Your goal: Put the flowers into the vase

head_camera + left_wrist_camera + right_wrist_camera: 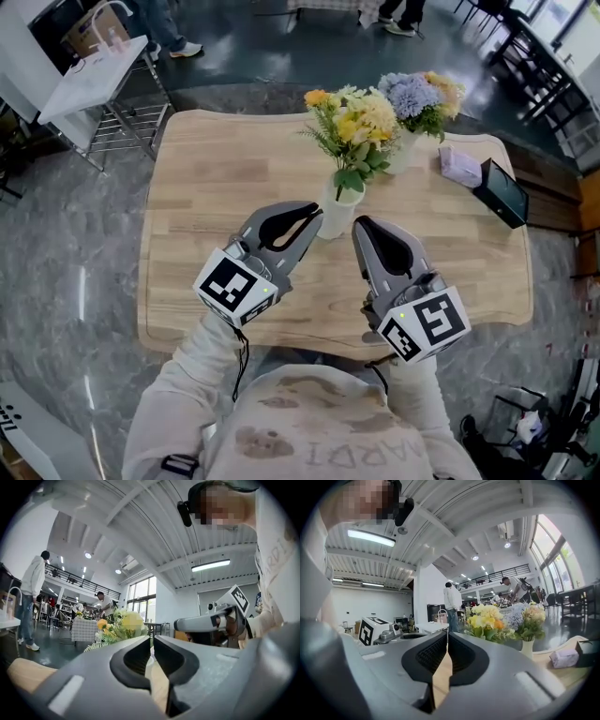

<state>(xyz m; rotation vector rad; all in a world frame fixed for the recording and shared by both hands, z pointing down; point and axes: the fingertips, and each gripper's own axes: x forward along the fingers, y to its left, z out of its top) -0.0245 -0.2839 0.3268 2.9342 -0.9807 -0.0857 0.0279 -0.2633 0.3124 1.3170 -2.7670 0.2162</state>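
A white vase [338, 204] stands near the middle of the wooden table [216, 178] and holds a bunch of yellow and white flowers [354, 122]. Both grippers hover over the near half of the table, pointing at the vase. My left gripper [313, 215] is shut and empty, its tip just left of the vase. My right gripper [360, 226] is shut and empty, just right of the vase. The yellow flowers [118, 625] rise beyond the closed left gripper [151, 640]. In the right gripper view they [487, 619] show past the closed right gripper [447, 635].
A second vase [403, 152] with blue and peach flowers [419, 97] stands at the far right. Beside it lie a pink tissue pack [460, 166] and a black box [502, 193]. A white cart [92, 73] stands on the floor far left. People stand in the hall.
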